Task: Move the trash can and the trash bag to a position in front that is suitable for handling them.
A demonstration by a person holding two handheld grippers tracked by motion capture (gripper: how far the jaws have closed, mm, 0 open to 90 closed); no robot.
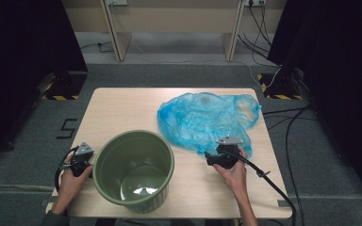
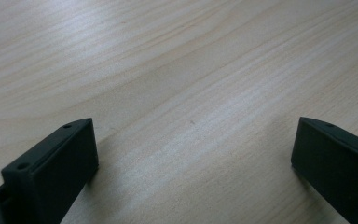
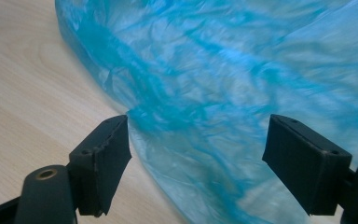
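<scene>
A crumpled, see-through blue plastic bag [image 1: 207,120] lies on the right half of the wooden table [image 1: 122,106]. My right gripper [image 1: 224,151] sits at the bag's near edge, held in a hand. In the right gripper view its jaws stand wide apart [image 3: 198,140], with the blue bag [image 3: 223,70] spreading between and beyond them; the pads do not press on it. A green plastic bucket [image 1: 134,169] stands upright and empty at the front left. My left gripper [image 1: 81,157] rests just left of the bucket, open [image 2: 193,140] over bare tabletop [image 2: 168,70].
Cables trail over the grey floor to the right of the table and behind it. A black cable [image 1: 268,181] runs from the right gripper off the front right corner. Black curtains hang at both sides, and desk legs stand at the back.
</scene>
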